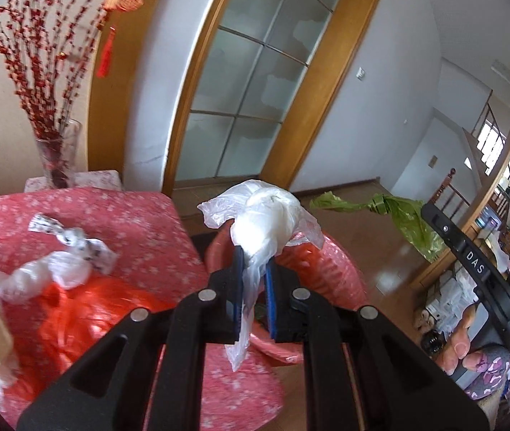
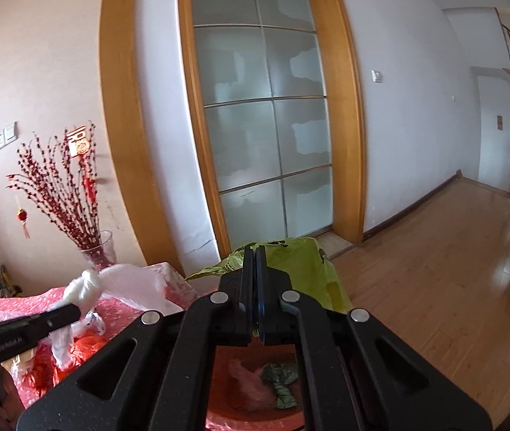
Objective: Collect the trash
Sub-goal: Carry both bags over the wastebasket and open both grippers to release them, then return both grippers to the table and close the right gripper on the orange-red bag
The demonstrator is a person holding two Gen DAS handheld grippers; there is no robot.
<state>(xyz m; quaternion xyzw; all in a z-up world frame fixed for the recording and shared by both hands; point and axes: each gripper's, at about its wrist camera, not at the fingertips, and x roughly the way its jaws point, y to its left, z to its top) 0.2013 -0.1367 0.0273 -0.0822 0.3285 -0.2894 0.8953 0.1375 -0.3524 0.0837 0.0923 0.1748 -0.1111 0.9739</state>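
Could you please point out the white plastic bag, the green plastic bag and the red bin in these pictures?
white plastic bag (image 1: 262, 222), left wrist view, on its knotted bulge.
green plastic bag (image 2: 301, 262), right wrist view, on its upper face.
red bin (image 1: 327, 269), left wrist view, on its ribbed wall.

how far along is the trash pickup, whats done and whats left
Done: some crumpled scraps already lie in the red bin. In hand: the left gripper is shut on a white plastic bag and the right gripper on a green bag, both above the bin. Left: a clear bag, printed wrapper and orange bag on the table.
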